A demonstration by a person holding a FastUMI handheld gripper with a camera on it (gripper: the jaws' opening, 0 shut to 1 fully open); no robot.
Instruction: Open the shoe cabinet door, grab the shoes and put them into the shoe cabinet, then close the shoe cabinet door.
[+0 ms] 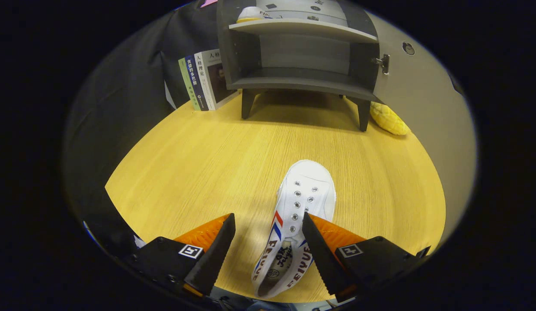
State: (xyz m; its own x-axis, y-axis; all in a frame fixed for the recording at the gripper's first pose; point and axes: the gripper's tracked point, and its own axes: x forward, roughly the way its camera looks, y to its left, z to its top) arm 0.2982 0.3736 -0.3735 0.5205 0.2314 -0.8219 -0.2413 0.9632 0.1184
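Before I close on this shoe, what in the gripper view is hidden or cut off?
- White canvas shoe between the open gripper fingers: heel cut off at the view's bottom; right side hidden behind the right finger.
- Second white shoe on the dark grey cabinet upper shelf: just its toe visible.
- Yellow object: partly hidden behind the cabinet leg.

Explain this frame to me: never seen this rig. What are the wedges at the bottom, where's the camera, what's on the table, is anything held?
It's a handheld two-finger gripper; the camera rides on it and looks forward along the fingers, the wedges you see. They are spread open, holding nothing. A white shoe lies on the wooden table between them, toe pointing away, nearer one finger. Beyond stands the shoe cabinet, its door swung open; another shoe sits on its upper shelf. Books lean beside it, and a yellow object lies by its leg.
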